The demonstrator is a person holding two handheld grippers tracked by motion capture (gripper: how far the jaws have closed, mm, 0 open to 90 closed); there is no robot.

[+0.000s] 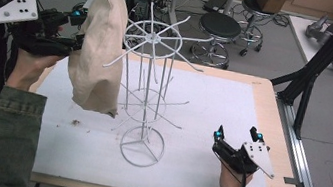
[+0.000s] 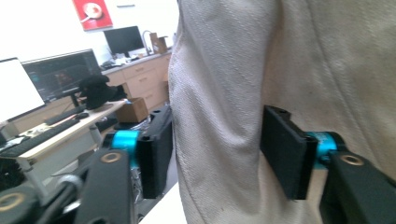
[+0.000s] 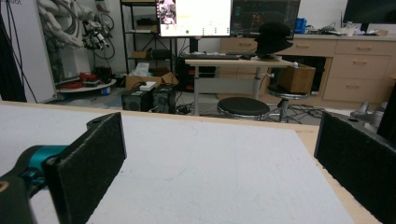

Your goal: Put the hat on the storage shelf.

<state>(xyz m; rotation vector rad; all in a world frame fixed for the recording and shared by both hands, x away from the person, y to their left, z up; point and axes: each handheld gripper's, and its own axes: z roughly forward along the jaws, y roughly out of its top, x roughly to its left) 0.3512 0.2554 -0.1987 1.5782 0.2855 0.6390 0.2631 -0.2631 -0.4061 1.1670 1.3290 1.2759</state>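
A wire rack (image 1: 147, 90) stands near the middle of the mat (image 1: 213, 106), which lies on the table (image 1: 275, 98). A cloth (image 1: 97, 52) hangs from the rack's upper left arms. The left gripper (image 1: 76, 28) sits left of the cloth, its 2 jaws either side of a fold. The right gripper (image 1: 238, 135) rests on the mat at front right.

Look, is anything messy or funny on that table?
Yes. A few brown crumbs lie on the white mat beside the wire rack. The beige cloth droops lopsided from one top prong, between the left claw's open jaws.
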